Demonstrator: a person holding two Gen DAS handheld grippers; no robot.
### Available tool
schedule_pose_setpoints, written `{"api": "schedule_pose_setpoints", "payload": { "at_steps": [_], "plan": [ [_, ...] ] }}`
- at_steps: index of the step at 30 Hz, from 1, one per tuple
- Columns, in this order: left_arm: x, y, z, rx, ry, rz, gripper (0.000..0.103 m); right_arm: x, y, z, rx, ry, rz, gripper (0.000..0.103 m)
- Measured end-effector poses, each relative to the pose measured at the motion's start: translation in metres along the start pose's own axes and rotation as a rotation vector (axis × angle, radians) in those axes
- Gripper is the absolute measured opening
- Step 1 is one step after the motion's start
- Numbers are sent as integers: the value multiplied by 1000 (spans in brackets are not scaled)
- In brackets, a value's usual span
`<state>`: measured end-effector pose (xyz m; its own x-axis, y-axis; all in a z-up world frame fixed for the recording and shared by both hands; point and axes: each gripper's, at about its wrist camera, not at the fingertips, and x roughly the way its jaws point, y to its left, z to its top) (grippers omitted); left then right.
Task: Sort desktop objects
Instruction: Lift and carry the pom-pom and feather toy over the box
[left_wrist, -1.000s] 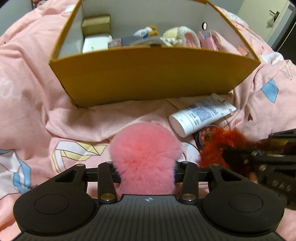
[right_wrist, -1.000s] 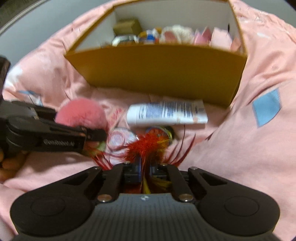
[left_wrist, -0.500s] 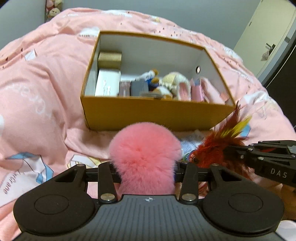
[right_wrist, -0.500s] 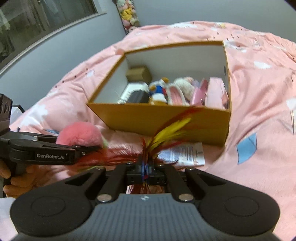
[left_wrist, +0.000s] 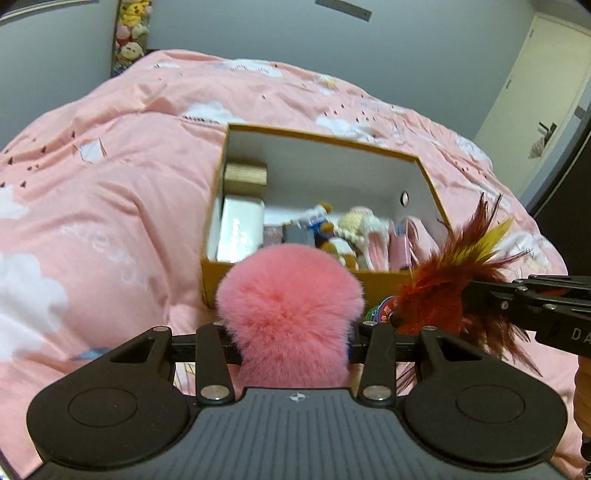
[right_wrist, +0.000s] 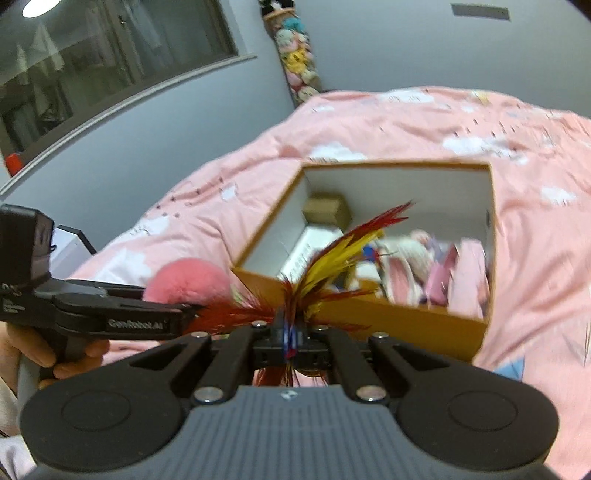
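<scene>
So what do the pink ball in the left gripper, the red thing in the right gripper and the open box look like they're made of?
Pink ball: fluffy fur, likely synthetic; dense, fine, matte pile with a fuzzy edge.
Red thing: feathers, red and yellow, with separate barbed tips fanning out; natural or dyed is unclear.
Open box: looks like stiff cardboard; thin straight walls, mustard-yellow outside, plain white matte inside.

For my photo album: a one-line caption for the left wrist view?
Tongs clutch a pink pompom before an open box on a bed.
</scene>
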<state>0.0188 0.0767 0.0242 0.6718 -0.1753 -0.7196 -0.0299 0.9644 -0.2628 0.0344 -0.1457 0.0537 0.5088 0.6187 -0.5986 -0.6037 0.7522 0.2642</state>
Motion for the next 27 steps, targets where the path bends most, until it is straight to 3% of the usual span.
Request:
{"api": "schedule_pose_setpoints", "payload": {
  "at_steps": [14,19,27],
  "plan": [
    [-21,29,49,-68,-130,85,48,28,20,75,-88,-84,58,1],
    [-22,41,65,-81,-147,127,48,61,23,87,-84,-67,77,1],
    [-4,50,77,-90,-128,161,48,131,9,83,-12,35,100,1]
  ]
}}
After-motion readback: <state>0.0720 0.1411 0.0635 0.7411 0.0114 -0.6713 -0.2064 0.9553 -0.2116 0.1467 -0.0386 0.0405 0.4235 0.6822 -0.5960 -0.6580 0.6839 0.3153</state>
